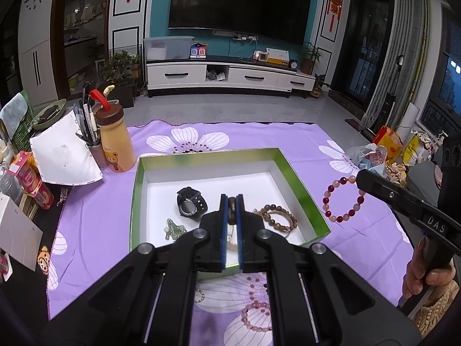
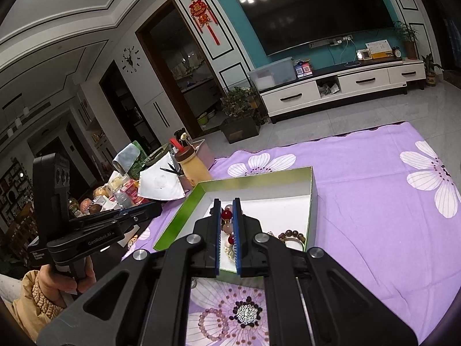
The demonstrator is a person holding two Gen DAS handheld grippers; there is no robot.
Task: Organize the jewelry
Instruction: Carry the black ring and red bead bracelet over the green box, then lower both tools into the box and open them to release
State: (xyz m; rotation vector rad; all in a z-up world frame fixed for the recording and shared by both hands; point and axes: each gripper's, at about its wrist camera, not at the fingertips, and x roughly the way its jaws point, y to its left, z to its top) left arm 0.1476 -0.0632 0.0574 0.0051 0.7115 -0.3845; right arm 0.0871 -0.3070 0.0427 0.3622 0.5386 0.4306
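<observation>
Purple cloth point(image 1: 288, 144), left tool point(image 1: 232, 201) hiding clasped item

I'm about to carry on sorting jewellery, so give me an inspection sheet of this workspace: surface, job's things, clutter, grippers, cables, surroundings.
Surface: purple flower-print cloth over the table.
Job's things: green-rimmed white cardboard box holds black wristwatch, brown wooden bead bracelets and green bead piece; pale pink bead bracelet lies on the cloth outside it.
Clutter: yellow bear-print bottle, grey pen pot, snack packets.
Grippers: left gripper shut on a small brown item, not identifiable; right gripper shut on red and pink bead bracelet.
Cables: thin leads below the television; nothing seen on the cloth.
Surroundings: black wall television, white low cabinet, potted plants.
</observation>
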